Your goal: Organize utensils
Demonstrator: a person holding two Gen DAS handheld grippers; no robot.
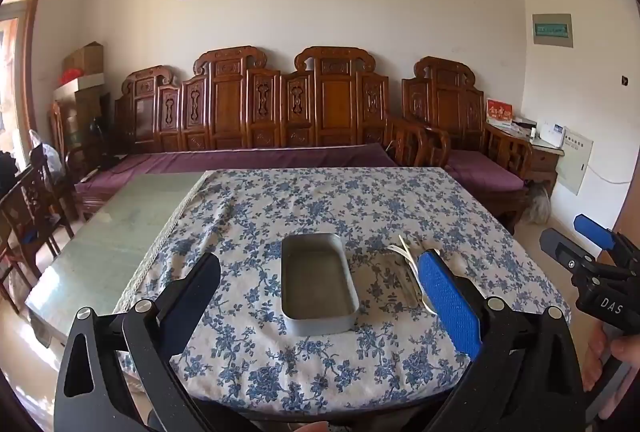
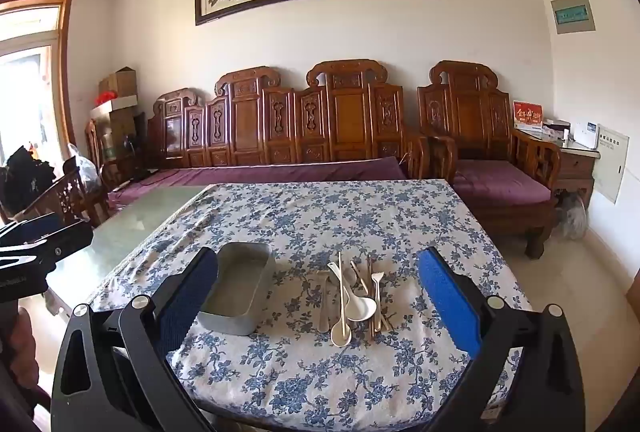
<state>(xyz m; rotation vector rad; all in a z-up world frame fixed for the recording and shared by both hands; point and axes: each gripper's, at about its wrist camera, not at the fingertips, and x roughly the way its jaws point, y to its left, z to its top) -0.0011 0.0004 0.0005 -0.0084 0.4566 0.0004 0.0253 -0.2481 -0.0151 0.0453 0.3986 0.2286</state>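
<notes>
An empty grey metal box [image 1: 318, 282] [image 2: 240, 288] sits on the blue floral tablecloth [image 1: 320, 207] [image 2: 340, 216]. To its right lies a pile of utensils [image 2: 354, 298]: white spoons, chopsticks and metal pieces, partly hidden in the left wrist view [image 1: 404, 252] behind my finger. My left gripper [image 1: 320, 296] is open and empty, above the near table edge in front of the box. My right gripper [image 2: 320, 296] is open and empty, in front of the pile. Each gripper shows at the edge of the other's view.
The bare green tabletop [image 1: 108, 232] lies left of the cloth. A carved wooden sofa [image 1: 280, 111] with purple cushions stands behind the table, an armchair [image 2: 492, 159] at the right. Wooden chairs [image 1: 28, 207] stand at the left.
</notes>
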